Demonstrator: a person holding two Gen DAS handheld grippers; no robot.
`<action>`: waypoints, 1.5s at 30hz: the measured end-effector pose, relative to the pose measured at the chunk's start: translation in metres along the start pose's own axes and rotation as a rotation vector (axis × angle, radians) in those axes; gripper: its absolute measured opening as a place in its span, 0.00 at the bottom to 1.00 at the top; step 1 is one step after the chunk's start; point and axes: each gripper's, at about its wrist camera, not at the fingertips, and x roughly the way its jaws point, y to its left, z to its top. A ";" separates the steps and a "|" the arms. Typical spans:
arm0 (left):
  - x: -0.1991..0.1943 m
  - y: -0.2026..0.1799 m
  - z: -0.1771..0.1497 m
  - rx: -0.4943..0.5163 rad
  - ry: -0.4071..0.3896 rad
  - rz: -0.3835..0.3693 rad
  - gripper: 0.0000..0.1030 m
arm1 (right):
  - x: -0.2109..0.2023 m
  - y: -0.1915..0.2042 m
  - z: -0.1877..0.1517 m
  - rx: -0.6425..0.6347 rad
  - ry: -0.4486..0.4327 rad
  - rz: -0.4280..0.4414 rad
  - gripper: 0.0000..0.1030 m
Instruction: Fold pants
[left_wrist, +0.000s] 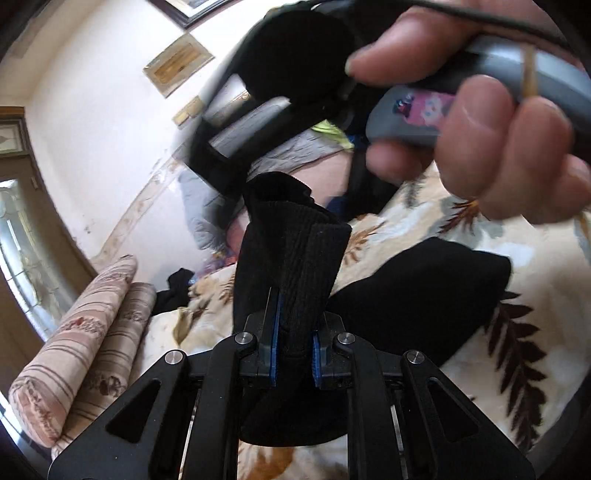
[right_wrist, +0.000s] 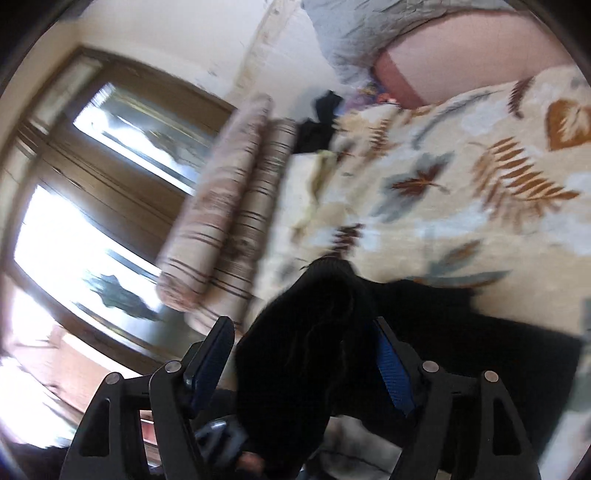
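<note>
The pants (left_wrist: 291, 258) are black ribbed fabric. In the left wrist view my left gripper (left_wrist: 293, 328) is shut on a bunched fold of them, which stands up between the blue pads; more black cloth (left_wrist: 424, 295) lies on the leaf-print blanket to the right. The right gripper's body and the hand (left_wrist: 498, 147) holding it hover above. In the right wrist view, which is blurred, my right gripper (right_wrist: 303, 343) has its jaws wide apart, with a lump of the black pants (right_wrist: 306, 350) between them, touching the right pad; the left pad stands clear.
A cream blanket with brown and grey leaves (right_wrist: 461, 184) covers the bed. Two striped bolster pillows (left_wrist: 85, 332) lie at its left edge, also in the right wrist view (right_wrist: 229, 221). A small black garment (left_wrist: 173, 291) lies beyond them. A window and door are at left.
</note>
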 end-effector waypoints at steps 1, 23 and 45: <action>0.000 0.001 0.002 -0.007 0.004 -0.005 0.12 | -0.003 -0.004 0.001 -0.002 0.002 -0.030 0.28; 0.021 -0.083 0.054 -0.028 0.151 -0.324 0.12 | -0.067 -0.148 -0.023 0.199 0.083 -0.074 0.13; 0.033 0.073 -0.011 -0.959 0.321 -0.699 0.15 | -0.147 -0.089 -0.062 0.037 -0.301 -0.467 0.27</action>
